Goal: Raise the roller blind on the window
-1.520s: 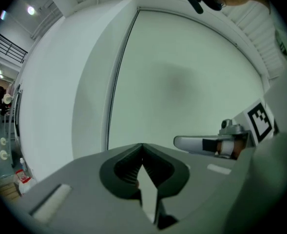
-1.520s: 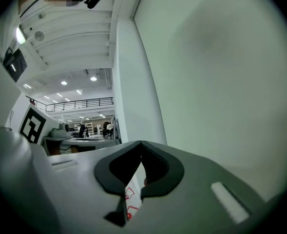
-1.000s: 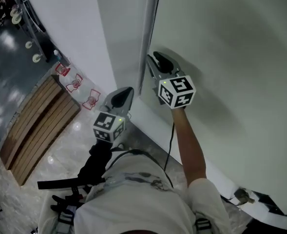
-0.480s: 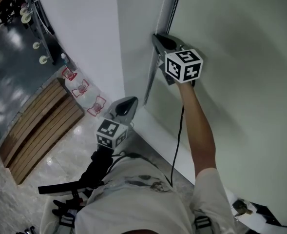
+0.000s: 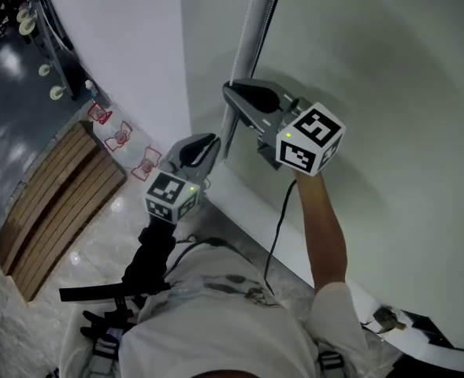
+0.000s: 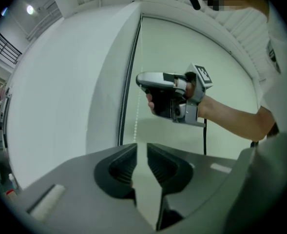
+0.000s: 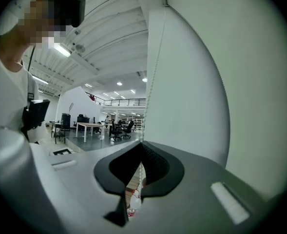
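White bead chain (image 7: 140, 172) at the edge of the lowered roller blind (image 5: 373, 69) is now clamped by the right gripper (image 7: 142, 146), whose jaws were apart a second ago, so hauling can start; left gripper (image 6: 142, 147) waits lower, jaws slightly parted, empty

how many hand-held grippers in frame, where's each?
2. Left hand-held gripper: lower, by the wall corner, jaws apart. Right hand-held gripper: higher, shut on the bead chain at the roller blind's edge. None appear hidden.
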